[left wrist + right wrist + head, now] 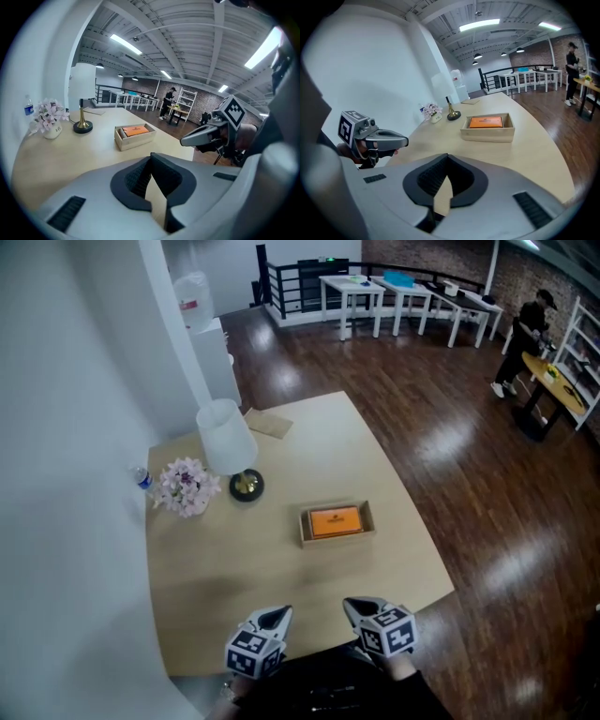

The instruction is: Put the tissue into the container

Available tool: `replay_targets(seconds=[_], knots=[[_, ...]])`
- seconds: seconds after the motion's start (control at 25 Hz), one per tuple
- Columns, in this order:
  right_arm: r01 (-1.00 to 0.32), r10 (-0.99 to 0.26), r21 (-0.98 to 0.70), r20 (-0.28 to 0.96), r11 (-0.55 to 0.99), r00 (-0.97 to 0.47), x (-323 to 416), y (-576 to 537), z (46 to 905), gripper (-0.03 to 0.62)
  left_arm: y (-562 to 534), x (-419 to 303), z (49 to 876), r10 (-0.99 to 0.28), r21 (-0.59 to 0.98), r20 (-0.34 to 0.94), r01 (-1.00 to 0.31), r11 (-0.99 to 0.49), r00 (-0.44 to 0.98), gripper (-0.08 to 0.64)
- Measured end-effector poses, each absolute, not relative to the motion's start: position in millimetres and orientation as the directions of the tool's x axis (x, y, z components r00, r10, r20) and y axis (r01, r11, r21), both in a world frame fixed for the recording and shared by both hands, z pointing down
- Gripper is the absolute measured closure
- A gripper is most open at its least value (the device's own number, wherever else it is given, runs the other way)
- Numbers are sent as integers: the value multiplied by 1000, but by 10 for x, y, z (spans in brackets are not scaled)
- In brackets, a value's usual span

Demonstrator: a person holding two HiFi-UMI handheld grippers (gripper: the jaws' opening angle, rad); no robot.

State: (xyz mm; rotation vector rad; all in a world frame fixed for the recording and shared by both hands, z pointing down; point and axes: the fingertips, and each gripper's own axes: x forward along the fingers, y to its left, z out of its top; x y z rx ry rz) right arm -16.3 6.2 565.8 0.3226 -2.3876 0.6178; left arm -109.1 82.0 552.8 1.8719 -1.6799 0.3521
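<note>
The orange tissue pack lies inside the wooden container mid-table, at twelve o'clock from my left gripper and right gripper (both jaws pressed together, empty). Reaching in like that, I could shove the container.

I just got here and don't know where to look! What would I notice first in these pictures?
Most eyes would go to the bright orange pack lying in the open wooden box in the middle of the pale table. Behind it, to the left, stand a lamp with a white shade and a small pot of pale flowers. At the near edge, the left gripper and right gripper are both shut and empty.
</note>
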Motion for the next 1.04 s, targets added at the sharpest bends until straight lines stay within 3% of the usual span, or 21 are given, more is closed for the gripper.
replay_targets(seconds=[1.04], knots=[[-380, -72, -345, 653, 858, -754, -156, 105, 5699, 583, 824, -1114, 5546, -803, 252, 568, -967, -42, 183, 560]])
